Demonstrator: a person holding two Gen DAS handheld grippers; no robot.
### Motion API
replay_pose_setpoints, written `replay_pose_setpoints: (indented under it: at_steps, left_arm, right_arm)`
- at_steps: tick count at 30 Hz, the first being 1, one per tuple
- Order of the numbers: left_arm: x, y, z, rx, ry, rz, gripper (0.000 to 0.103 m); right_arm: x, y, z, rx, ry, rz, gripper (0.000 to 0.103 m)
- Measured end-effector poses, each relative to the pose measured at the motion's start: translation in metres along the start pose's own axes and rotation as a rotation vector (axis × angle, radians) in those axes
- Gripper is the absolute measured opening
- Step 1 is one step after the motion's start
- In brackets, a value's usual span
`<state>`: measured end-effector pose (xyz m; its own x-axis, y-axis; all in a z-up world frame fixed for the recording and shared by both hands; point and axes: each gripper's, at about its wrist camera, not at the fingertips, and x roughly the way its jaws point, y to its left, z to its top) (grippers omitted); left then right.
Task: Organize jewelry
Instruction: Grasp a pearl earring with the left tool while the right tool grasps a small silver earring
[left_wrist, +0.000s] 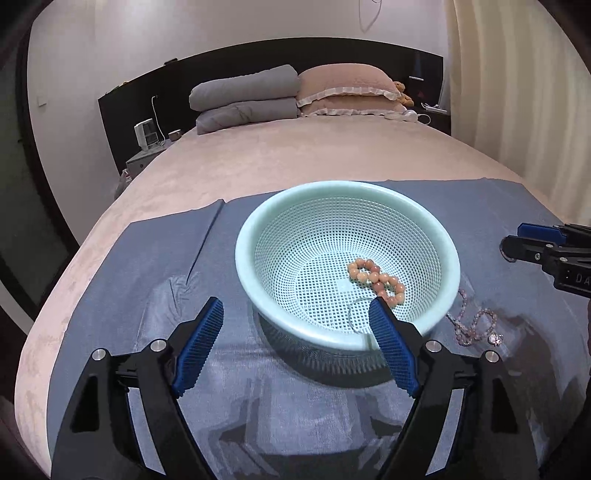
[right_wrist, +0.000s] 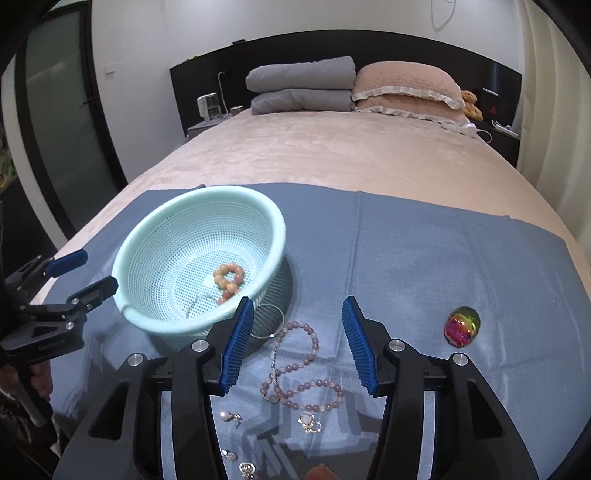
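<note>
So from the left wrist, the left gripper (left_wrist: 295, 314) is spread wide, holding nothing, right by the mint colander (left_wrist: 255, 236) with the orange bead bracelet (left_wrist: 376, 280) inside. Right wrist: right gripper (right_wrist: 297, 306) fingers released above the purple bead necklace (right_wrist: 295, 365) on the blue cloth (right_wrist: 424, 258).

left wrist: close, faces basket (left_wrist: 347, 258) | right wrist: likewise, rightward

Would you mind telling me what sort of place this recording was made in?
A bedroom, almost certainly: the work happens on a bed with a dark headboard, stacked pillows against it, and a nightstand beside it.
</note>
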<state>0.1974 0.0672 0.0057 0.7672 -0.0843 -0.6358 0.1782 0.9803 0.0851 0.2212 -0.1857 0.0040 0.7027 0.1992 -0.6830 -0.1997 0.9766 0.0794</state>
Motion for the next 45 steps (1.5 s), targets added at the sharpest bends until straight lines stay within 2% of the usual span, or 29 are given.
replay_pose_setpoints:
  at_steps: [2, 5, 8, 13, 18, 28, 34, 39, 42, 44, 45]
  left_arm:
    - [-0.002, -0.006, -0.007, 0.003, 0.009, -0.011, 0.080]
    - [-0.014, -0.016, -0.016, 0.007, -0.037, 0.006, 0.080]
    - [-0.019, -0.027, -0.024, 0.004, -0.040, -0.046, 0.080]
    - [-0.018, -0.054, -0.039, 0.059, -0.027, -0.102, 0.080]
    - [-0.016, -0.081, -0.061, 0.052, -0.004, -0.185, 0.082]
    - [0.002, -0.104, -0.093, 0.062, 0.052, -0.241, 0.082]
    - [0.013, -0.095, -0.092, 0.012, 0.080, -0.261, 0.070]
    - [0.014, -0.100, -0.092, 0.034, 0.085, -0.278, 0.066]
    - [0.013, -0.105, -0.093, 0.056, 0.088, -0.295, 0.056]
    - [0.013, -0.109, -0.094, 0.074, 0.086, -0.299, 0.048]
    - [0.013, -0.110, -0.094, 0.077, 0.087, -0.311, 0.046]
  right_arm:
    - [0.000, -0.004, -0.005, 0.005, 0.010, -0.008, 0.047]
    - [-0.001, -0.006, -0.011, 0.006, 0.016, -0.010, 0.047]
    - [0.000, -0.007, -0.017, 0.003, 0.027, -0.009, 0.047]
    - [0.004, -0.008, -0.029, -0.011, 0.055, -0.002, 0.047]
    - [0.007, -0.013, -0.049, -0.018, 0.074, 0.017, 0.047]
    - [0.021, -0.019, -0.088, -0.038, 0.126, 0.043, 0.047]
    - [0.029, -0.018, -0.092, -0.048, 0.127, 0.044, 0.042]
    - [0.040, -0.020, -0.093, -0.048, 0.141, 0.053, 0.037]
    - [0.042, -0.020, -0.094, -0.063, 0.137, 0.046, 0.027]
    - [0.041, -0.019, -0.095, -0.070, 0.136, 0.058, 0.014]
    - [0.042, -0.018, -0.095, -0.078, 0.134, 0.057, 0.013]
